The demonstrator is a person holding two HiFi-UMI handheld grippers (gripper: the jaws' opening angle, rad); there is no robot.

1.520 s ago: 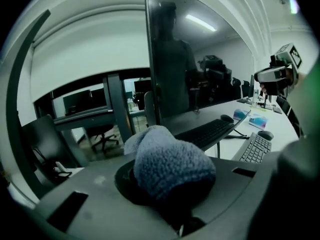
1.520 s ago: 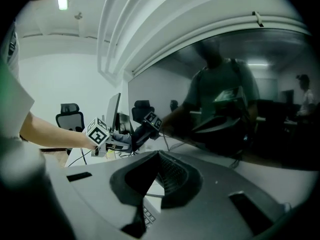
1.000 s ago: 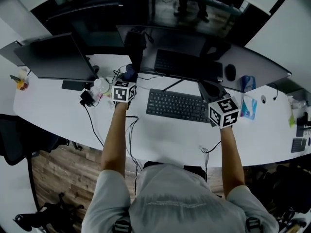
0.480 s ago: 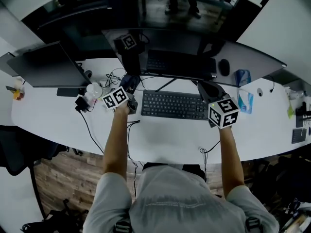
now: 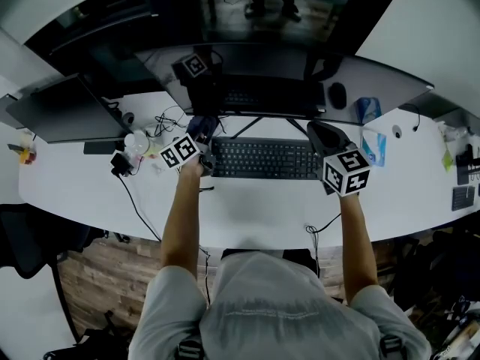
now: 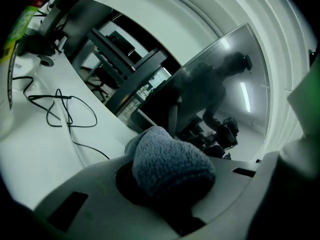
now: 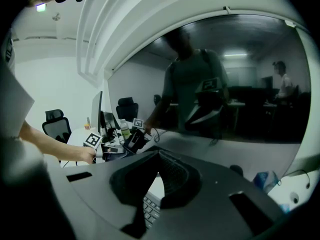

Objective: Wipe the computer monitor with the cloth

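The wide curved dark monitor [image 5: 262,58] stands across the back of the white desk [image 5: 255,208] and mirrors the room. My left gripper [image 5: 204,133] is shut on a blue-grey cloth [image 5: 199,124], close to the lower left part of the screen. In the left gripper view the bunched cloth [image 6: 170,161] fills the jaws of the gripper [image 6: 167,181], with the monitor [image 6: 215,99] just ahead. My right gripper [image 5: 319,130] hovers over the right end of the keyboard [image 5: 262,158]. In its own view that gripper [image 7: 158,156] is shut on nothing and faces the screen [image 7: 225,84].
A second dark screen [image 5: 64,107] stands at the far left. Loose black cables [image 5: 169,118] and a white cup [image 5: 136,141] lie beside the left gripper. A mouse [image 5: 337,94] and a blue packet [image 5: 373,145] sit to the right. A black chair [image 5: 30,238] stands off the desk's left end.
The left gripper has tipped over and shifted a little left and nearer with the cloth; its marker's reflection now shows in the screen. The right gripper has hardly moved.
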